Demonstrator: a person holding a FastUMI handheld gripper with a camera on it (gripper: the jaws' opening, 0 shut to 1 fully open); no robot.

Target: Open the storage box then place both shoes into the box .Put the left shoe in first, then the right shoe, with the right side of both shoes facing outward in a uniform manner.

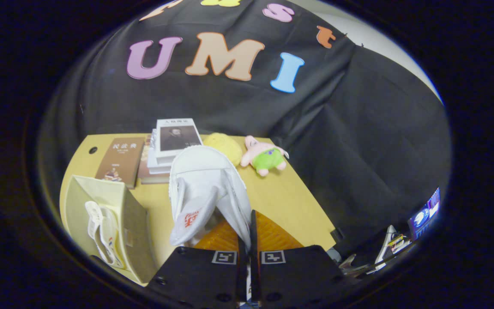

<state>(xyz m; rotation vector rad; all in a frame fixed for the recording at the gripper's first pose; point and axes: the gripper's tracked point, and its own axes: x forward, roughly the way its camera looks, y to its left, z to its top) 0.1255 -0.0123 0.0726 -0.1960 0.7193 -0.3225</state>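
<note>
the gripper [247, 240], seen from its own camera, has its two fingers drawn close together and clamped on the thin rear edge of a white shoe [206, 193], which is lifted off the table [285, 201] and hangs tilted, its opening turned toward the camera and its toe pointing away toward 12 o'clock. the shoe's tongue, bearing a small red mark, droops at about 10 o'clock from the fingertips; an orange ribbed sole surface shows just ahead of the fingers on both sides of them. at 9 o'clock from the gripper stands the storage box [114, 223], pale cream, its open side turned toward the shoe in the fingers, with the other white shoe [101, 231] already inside it, standing on edge against the inner wall; which side of that shoe faces outward is hard to judge at this angle. beyond the held shoe, at 12 o'clock, a stack of books [174, 143] lies on the yellow-tan table, a portrait on its top cover, and a brown book [120, 161] lies flat just beside the stack at its 9 o'clock. at roughly 1 o'clock from the fingers, a round yellow plush [225, 146] rests partly hidden behind the shoe, touching or nearly touching a pink star-shaped plush toy [264, 156] in green shorts. off the table, at 3 o'clock, lies a clutter of small items too blurred to tell apart.
</note>
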